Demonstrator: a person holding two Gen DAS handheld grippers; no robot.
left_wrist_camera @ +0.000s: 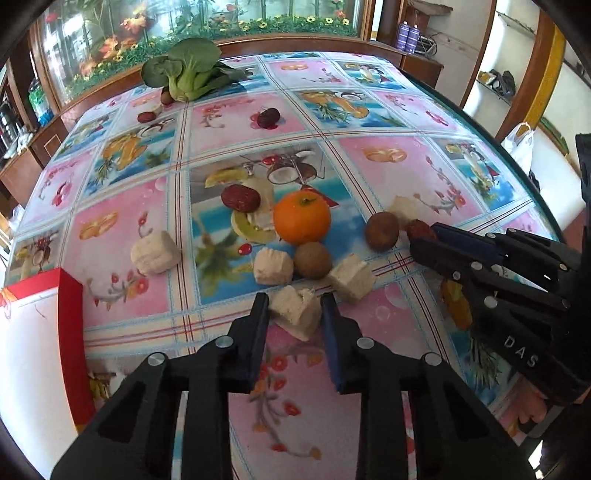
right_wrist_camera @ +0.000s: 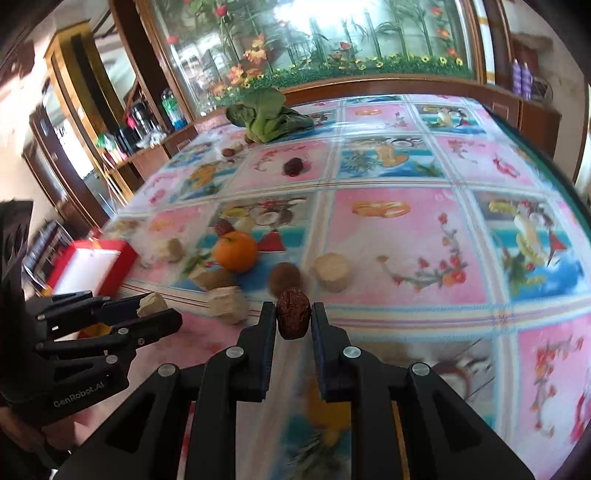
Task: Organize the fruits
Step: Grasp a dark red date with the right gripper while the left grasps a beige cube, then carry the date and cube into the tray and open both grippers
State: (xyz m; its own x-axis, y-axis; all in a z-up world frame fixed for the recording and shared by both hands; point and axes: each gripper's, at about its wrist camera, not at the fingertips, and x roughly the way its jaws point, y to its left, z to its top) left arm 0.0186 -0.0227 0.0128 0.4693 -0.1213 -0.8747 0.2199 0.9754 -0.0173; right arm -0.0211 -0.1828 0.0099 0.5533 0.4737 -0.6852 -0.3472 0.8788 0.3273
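Near the table's (left_wrist_camera: 424,85) front edge you have each claw clamped on one piece, the left gripper (left_wrist_camera: 294,308) on a pale chunk (left_wrist_camera: 295,312), the right gripper (right_wrist_camera: 293,314) on a red date (right_wrist_camera: 293,312), while the orange (left_wrist_camera: 301,218), brown fruits and other chunks lie unsorted mid-table.

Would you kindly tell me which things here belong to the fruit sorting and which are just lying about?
Job: orange, two kiwis, red dates (one in right gripper), pale chunks (one in left gripper).
Lying about: leafy greens, purple bottles.

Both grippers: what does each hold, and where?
Left gripper pinches a pale chunk by its sides; right gripper clamps a red date across its sides.
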